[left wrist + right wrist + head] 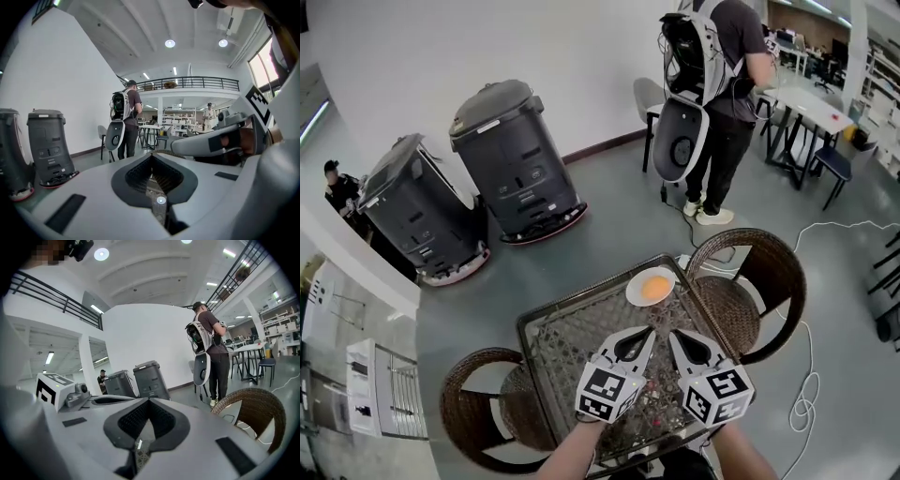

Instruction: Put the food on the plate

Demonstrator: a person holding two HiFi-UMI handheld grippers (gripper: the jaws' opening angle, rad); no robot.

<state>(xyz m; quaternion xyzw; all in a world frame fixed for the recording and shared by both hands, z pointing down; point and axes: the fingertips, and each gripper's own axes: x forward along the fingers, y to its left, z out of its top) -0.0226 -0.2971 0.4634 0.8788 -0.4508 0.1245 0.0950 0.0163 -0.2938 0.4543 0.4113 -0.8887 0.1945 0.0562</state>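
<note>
The left tongs [648, 331] and right tongs [674, 336] are hovering clenched, empty; round food [655, 288], showing no long axis, is sitting on the bench's [572, 339] far plate [635, 296].

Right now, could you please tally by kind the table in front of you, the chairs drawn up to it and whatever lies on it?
Table: 1
Wicker chairs: 2
White plate: 1
Orange food item, on the plate: 1
Total: 5
</note>
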